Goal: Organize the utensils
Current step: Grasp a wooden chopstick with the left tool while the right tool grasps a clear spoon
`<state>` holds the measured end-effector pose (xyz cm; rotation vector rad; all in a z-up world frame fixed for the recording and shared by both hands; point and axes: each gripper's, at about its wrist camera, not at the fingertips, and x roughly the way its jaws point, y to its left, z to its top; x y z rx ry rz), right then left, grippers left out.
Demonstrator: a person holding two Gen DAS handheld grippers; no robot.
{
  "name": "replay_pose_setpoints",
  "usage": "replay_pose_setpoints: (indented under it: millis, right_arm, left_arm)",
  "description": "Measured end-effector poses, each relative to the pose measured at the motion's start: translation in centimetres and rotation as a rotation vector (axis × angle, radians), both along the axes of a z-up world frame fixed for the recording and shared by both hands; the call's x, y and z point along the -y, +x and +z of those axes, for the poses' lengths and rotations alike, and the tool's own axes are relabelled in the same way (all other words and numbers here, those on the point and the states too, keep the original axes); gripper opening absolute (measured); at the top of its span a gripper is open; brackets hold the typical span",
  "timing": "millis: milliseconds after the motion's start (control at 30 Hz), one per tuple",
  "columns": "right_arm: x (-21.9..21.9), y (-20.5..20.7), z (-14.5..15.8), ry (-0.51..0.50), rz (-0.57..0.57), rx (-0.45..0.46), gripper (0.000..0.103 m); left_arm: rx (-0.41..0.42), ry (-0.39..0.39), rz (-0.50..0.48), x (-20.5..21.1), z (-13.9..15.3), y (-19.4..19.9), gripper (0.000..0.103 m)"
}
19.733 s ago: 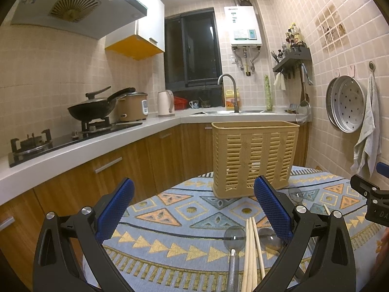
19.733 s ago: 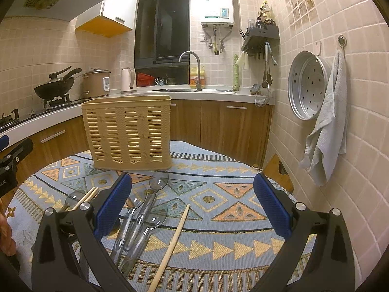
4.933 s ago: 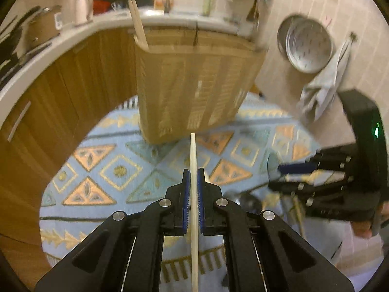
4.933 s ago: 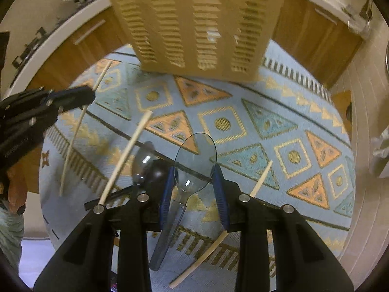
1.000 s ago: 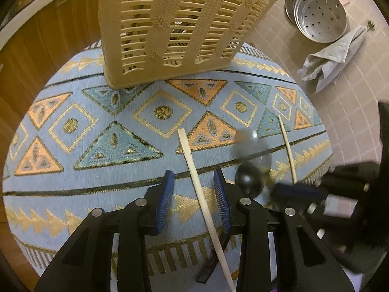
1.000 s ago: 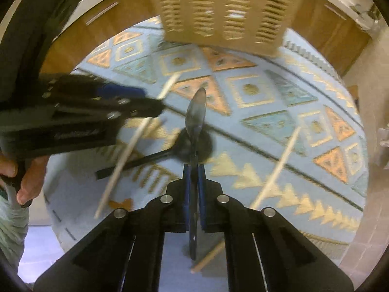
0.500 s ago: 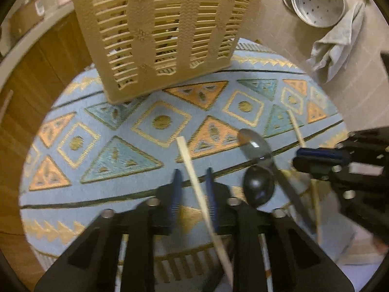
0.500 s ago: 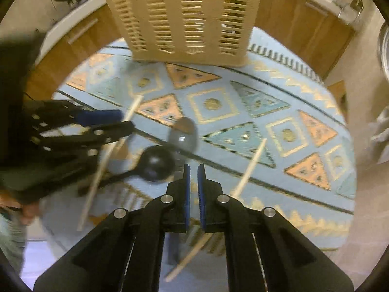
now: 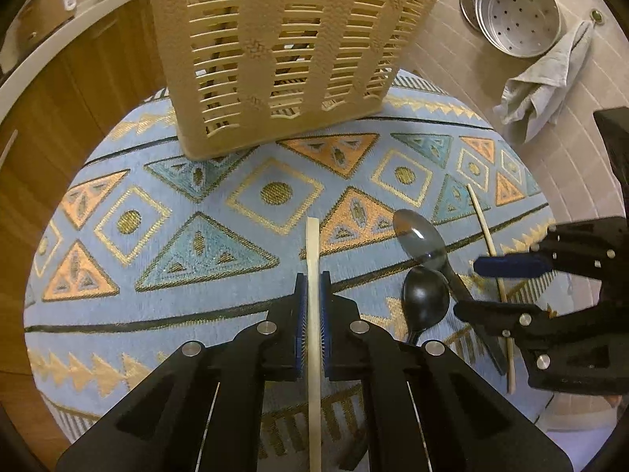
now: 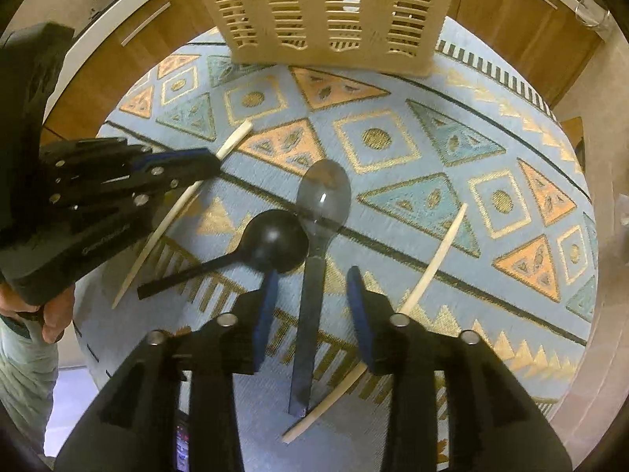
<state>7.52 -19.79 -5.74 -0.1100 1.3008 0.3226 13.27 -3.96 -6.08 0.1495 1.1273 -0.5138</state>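
My left gripper (image 9: 313, 287) is shut on a pale chopstick (image 9: 312, 244) that runs forward between its pads; it also shows in the right wrist view (image 10: 236, 135). My right gripper (image 10: 312, 279) is open, its jaws on either side of the handle of a clear grey spoon (image 10: 324, 194) lying on the patterned cloth. A black spoon (image 10: 275, 242) lies just left of it. A second chopstick (image 10: 436, 259) lies to the right. The beige slotted utensil basket (image 9: 283, 47) stands at the back of the table.
The round table has a blue patterned cloth (image 9: 196, 244). Wooden cabinets (image 9: 78, 78) stand behind on the left. A steamer tray (image 9: 515, 15) and a towel (image 9: 538, 82) hang on the tiled wall at the right.
My left gripper has closed on the chopstick. My right gripper has let the grey spoon down on the cloth and opened around its handle.
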Motion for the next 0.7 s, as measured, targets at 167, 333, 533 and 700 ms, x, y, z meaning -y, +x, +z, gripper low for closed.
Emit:
replay_pose_setpoints:
  millis: [167,333,533,700]
  right_arm:
    - [-1.5,0.5,-1.1,-0.044,0.014,-0.029,0.034]
    - [-3.2,1.3,-1.4,-0.080,0.060,-0.047,0.030]
    - [-1.8,3.4,-1.6,-0.026,0.034,-0.111,0.010]
    - [-1.1,3.6,-1.2,0.025,0.026,-0.084,0.010]
  left_arm:
    - [-0.016,0.049,-0.046,0.7,0.1,0.1,0.006]
    - [-0.045,0.093,-0.114,1.6,0.3,0.0,0.017]
    - [-0.065,0.150,-0.165,3.2,0.2,0.4,0.002]
    - [-0.054,0.089,-0.145,3.2,0.2,0.5,0.003]
